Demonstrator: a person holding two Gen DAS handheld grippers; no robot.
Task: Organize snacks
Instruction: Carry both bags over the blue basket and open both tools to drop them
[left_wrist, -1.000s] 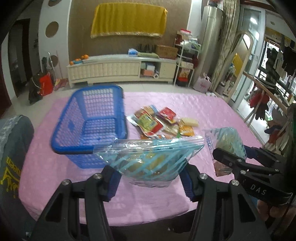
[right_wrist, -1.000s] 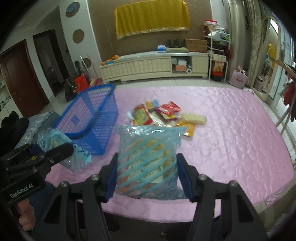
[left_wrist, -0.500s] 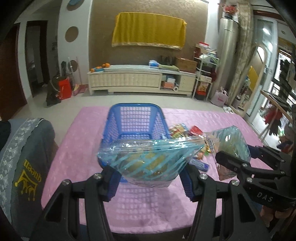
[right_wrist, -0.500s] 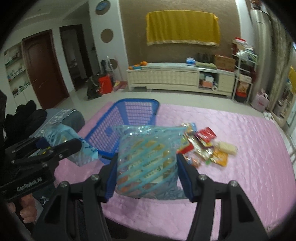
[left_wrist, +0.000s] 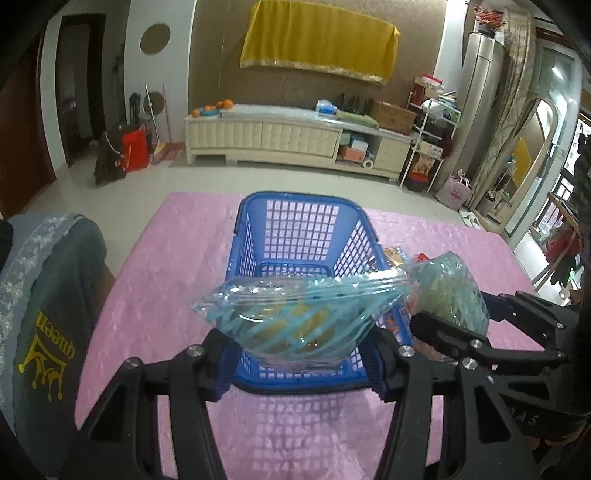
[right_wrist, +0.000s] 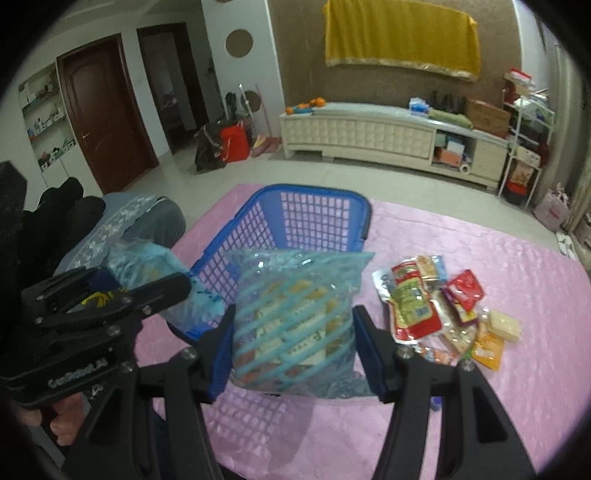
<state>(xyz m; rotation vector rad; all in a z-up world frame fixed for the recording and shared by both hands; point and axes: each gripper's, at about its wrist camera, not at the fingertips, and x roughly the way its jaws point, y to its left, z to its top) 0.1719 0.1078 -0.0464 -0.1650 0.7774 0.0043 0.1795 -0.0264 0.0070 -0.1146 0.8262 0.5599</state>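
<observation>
My left gripper (left_wrist: 301, 363) is shut on a blue-striped clear snack bag (left_wrist: 301, 317), held over the near rim of the blue plastic basket (left_wrist: 295, 229). To its right, my right gripper (left_wrist: 469, 328) carries a second striped bag (left_wrist: 448, 291). In the right wrist view, my right gripper (right_wrist: 291, 349) is shut on that striped snack bag (right_wrist: 295, 314), in front of the basket (right_wrist: 314, 218). The left gripper (right_wrist: 110, 299) with its bag (right_wrist: 147, 262) shows at the left there. A pile of small snack packets (right_wrist: 439, 306) lies on the pink tablecloth (right_wrist: 498, 258), right of the basket.
A grey chair back (left_wrist: 48, 295) stands at the table's left edge. Beyond the table lie a tiled floor, a white cabinet (left_wrist: 295, 136) and a metal shelf (left_wrist: 428, 136). A hand (right_wrist: 62, 417) grips the left tool.
Both grippers have swung left with their bags: the basket, once at the left, now sits straight ahead of the left gripper, and the snack pile has slid to the right.
</observation>
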